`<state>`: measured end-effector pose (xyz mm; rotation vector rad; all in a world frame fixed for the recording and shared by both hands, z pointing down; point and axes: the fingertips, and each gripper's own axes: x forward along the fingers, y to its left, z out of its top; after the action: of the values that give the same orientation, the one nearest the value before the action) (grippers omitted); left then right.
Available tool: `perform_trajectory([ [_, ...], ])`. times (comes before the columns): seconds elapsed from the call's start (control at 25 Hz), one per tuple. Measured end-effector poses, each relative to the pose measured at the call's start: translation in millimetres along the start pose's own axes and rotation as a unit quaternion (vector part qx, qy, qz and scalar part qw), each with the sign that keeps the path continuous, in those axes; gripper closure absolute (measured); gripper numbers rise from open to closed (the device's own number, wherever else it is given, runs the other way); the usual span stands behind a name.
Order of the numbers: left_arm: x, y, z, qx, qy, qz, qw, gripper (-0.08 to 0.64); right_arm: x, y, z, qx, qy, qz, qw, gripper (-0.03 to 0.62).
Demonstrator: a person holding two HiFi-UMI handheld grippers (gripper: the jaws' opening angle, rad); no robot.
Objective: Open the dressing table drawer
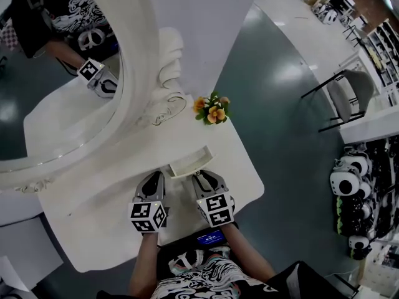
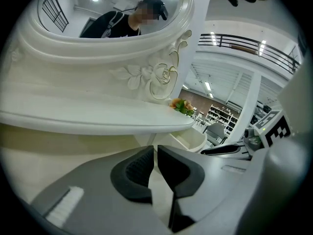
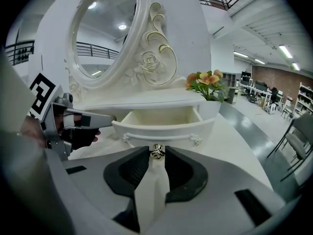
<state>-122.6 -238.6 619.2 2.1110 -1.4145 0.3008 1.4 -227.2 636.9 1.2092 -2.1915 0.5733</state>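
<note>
The white dressing table (image 1: pixel 112 198) has its small drawer (image 1: pixel 187 165) pulled out from under the shelf; inside it looks bare (image 3: pixel 159 115). In the right gripper view the metal drawer knob (image 3: pixel 156 152) sits between the tips of my right gripper (image 3: pixel 156 149), whose pads close on it. In the head view my right gripper (image 1: pixel 204 180) is at the drawer front. My left gripper (image 1: pixel 151 184) hovers over the tabletop just left of the drawer. Its jaws (image 2: pixel 155 148) stand almost together with nothing between them.
An oval mirror (image 1: pixel 56 73) in a carved white frame rises behind the drawer. A small pot of orange flowers (image 1: pixel 212 109) stands on the shelf's right end. On the grey floor to the right stand a chair (image 1: pixel 346 98) and several panda toys (image 1: pixel 349 192).
</note>
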Motion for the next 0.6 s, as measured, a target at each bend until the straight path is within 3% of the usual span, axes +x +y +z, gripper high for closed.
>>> perform_trajectory([
  [0.4,-15.2,-0.8,17.1,0.007,-0.021,0.001,0.9997,0.534,-7.5,-0.6,-5.1,0.022,0.006,-0.013,1.000,0.459],
  [0.6,-31.0,-12.8,29.6,0.020,-0.034,-0.004,0.9992,0.535,-35.9,-0.8,3.6,0.027,-0.017,-0.034,0.999,0.480],
])
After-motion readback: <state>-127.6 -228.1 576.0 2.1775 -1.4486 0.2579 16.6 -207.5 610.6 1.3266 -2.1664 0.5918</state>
